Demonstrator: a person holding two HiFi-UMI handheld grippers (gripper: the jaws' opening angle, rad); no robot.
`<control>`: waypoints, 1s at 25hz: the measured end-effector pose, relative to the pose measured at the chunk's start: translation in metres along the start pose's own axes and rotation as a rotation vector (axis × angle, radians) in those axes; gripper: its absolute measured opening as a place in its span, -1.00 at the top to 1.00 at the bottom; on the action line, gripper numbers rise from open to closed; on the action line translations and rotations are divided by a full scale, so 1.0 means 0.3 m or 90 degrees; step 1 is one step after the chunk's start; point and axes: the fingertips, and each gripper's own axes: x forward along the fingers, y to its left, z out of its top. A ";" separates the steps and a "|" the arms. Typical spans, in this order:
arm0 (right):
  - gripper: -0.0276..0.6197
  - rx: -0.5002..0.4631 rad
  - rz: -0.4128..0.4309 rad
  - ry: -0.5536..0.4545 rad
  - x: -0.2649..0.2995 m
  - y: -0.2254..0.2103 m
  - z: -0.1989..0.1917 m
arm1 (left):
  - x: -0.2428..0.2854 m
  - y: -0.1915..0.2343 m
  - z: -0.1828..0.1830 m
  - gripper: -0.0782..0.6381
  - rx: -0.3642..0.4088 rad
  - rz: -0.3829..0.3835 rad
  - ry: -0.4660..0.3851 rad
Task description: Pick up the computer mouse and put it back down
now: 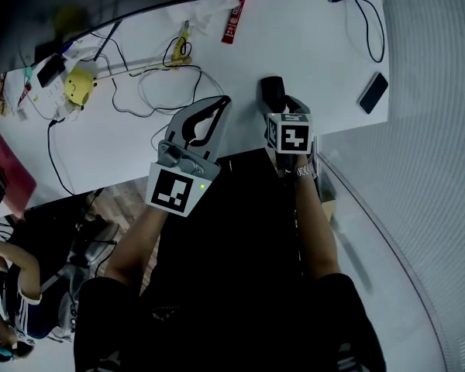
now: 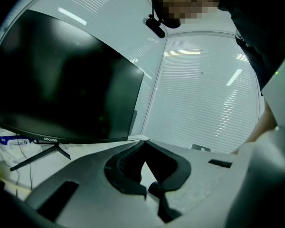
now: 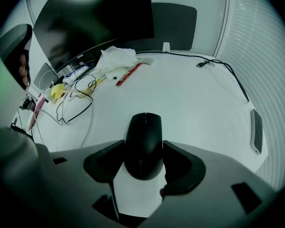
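One white table (image 1: 294, 45), largest item, bearing everything below.

One dark monitor (image 2: 61, 89) on a splayed stand, at the table's back edge, well apart from the work.

Left gripper (image 2: 143, 146): jaws closed tip to tip, nothing between them, held off to the side. Best left idle there.

Right gripper (image 3: 143, 148): jaws closed against both flanks of the computer mouse (image 3: 145, 127), at its rear half, nose pointing away.

Computer mouse: black, near the table's front edge. Whether it rests on the surface or is raised just off it cannot be told.

One phone (image 1: 373, 93), face down near the right edge. One black cable (image 1: 368, 22) looping behind it.

Handling note, as judgement:
- The flanks are smooth and curved, so an even squeeze and a level, straight lift should stop the mouse from slipping forward.
- Set it down flat, and part the jaws only once its base sits on the table.
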 end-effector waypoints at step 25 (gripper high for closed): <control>0.12 -0.020 0.014 0.033 0.014 0.021 -0.074 | -0.119 -0.056 0.001 0.76 0.004 0.063 -0.024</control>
